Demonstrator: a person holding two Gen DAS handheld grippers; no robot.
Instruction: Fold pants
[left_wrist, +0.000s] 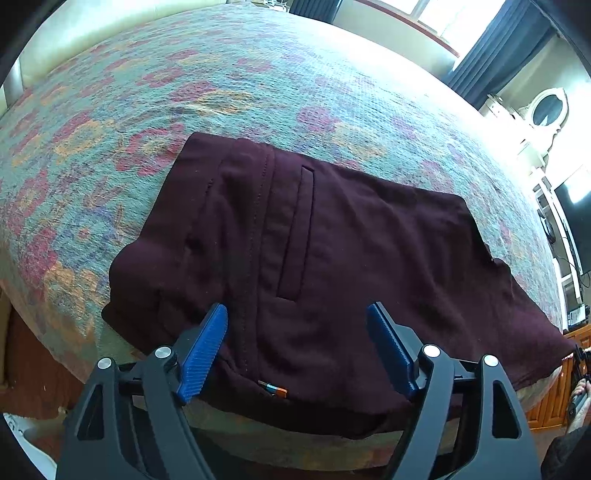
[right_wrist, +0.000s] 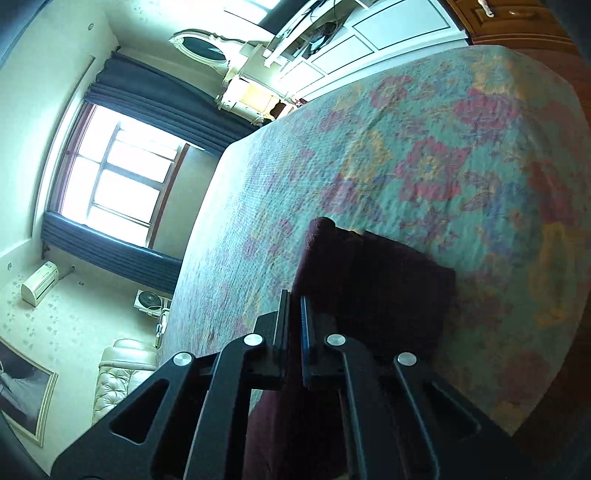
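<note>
- Left gripper (left_wrist: 297, 314): jaws spread wide, the two blue pads (left_wrist: 205, 347) well apart and holding nothing. It hovers over the near edge of the pants (left_wrist: 332, 258).
- Pants, left wrist view: a dark maroon garment lying flat on the bedspread (left_wrist: 184, 92), directly ahead of and below the left gripper. A stitched seam runs forward from just beside the left pad; a welt pocket slit (left_wrist: 295, 232) lies ahead, between the two pads. A small orange-and-blue tag (left_wrist: 273, 388) sits at the near hem, between the gripper's arms.
- Right gripper (right_wrist: 294, 299): jaws drawn nearly together, with a fold of the maroon cloth passing between them; the pads are clamped on the pants (right_wrist: 388, 288).
- Pants, right wrist view: the gripped edge rises ahead of the fingers to a rounded fold, while the rest spreads to the right of the tool, lying on the floral bedspread (right_wrist: 424, 147).
- Surroundings: a window (right_wrist: 118, 181) with dark blue curtains lies far to the left of the right gripper.
</note>
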